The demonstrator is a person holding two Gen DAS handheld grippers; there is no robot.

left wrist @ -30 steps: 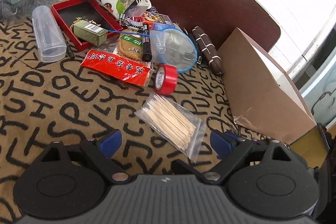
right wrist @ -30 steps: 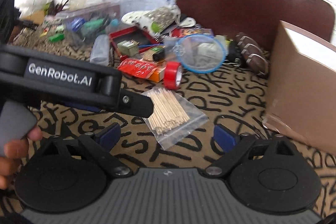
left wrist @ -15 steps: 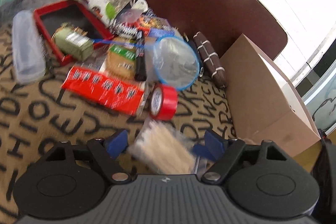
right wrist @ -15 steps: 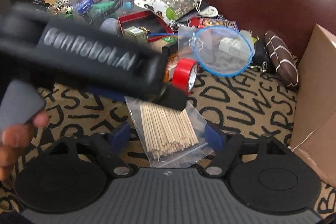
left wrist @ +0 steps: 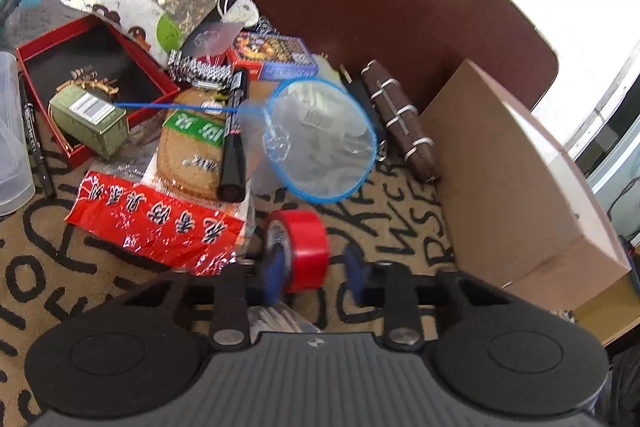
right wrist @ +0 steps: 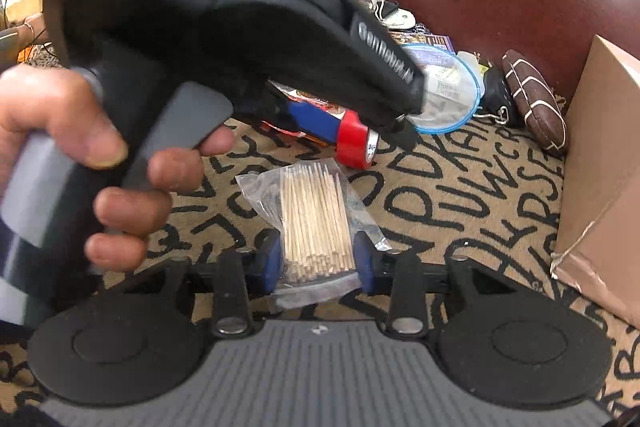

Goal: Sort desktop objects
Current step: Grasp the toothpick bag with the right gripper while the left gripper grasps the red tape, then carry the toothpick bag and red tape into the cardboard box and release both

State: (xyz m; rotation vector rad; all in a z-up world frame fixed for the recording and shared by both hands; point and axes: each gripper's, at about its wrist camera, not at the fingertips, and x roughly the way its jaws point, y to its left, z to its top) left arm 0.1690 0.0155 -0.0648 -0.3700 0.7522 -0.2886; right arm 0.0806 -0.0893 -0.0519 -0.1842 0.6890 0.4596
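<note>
Lettered tan tablecloth [left wrist: 60,267] covers the whole work surface, its black capitals running under every item. Behind it stands a dark brown chair back [left wrist: 380,7], and at the right edge rests a cardboard box [left wrist: 520,187], closed and lying flat.

Central clutter, left wrist view: a red tray [left wrist: 36,51] holding a green carton [left wrist: 90,121]; a red foil packet [left wrist: 156,219] lying flat in front of a biscuit pack [left wrist: 192,155]; a black marker [left wrist: 234,135] across that pack; a blue-rimmed hand net [left wrist: 324,143], its thin handle reaching left to the carton; a brown wrapped bundle [left wrist: 400,119] between net and box.

Left gripper [left wrist: 316,267]: fingers partly closed around the red tape roll [left wrist: 304,251]; the left pad touches the roll's side, the right pad stands just apart from it.

Right gripper [right wrist: 318,263]: fingers narrowed on either side of the toothpick bag [right wrist: 316,215], which lies flat on the cloth; contact with the plastic cannot be told. The person's left hand [right wrist: 100,163] squeezes the other tool's trigger.
</note>
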